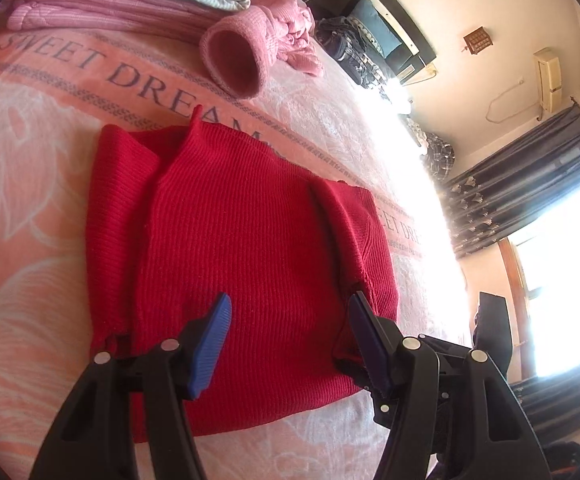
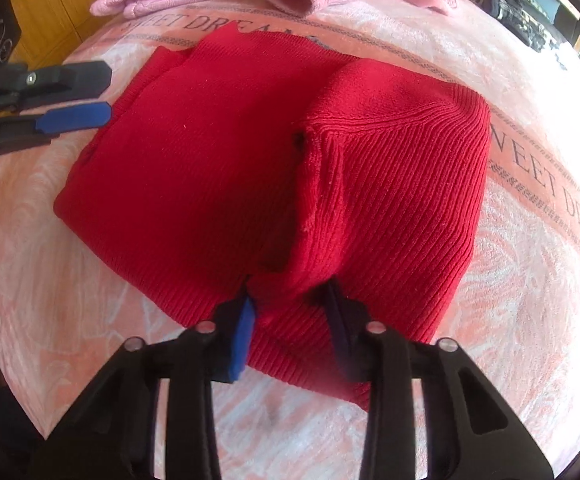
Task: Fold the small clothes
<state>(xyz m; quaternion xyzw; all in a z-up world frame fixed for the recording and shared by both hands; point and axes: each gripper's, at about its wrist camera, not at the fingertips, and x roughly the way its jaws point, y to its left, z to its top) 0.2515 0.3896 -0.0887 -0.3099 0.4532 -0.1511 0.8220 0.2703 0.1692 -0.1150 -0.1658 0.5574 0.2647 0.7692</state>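
Red ribbed knit sweater (image 1: 241,232), partly folded, lies flat on the peach "Sweet Dream" blanket (image 1: 29,184) (pink clothes (image 1: 101,4) are heaped behind). The left gripper (image 1: 290,312) hovers over its near edge, jaws spread, touching nothing. The right gripper (image 2: 290,300), jaws parted, straddles the sweater's near fold.

The right tongs (image 2: 290,320) have their tips buried under the red sweater's (image 2: 217,152) fold — grip unclear.
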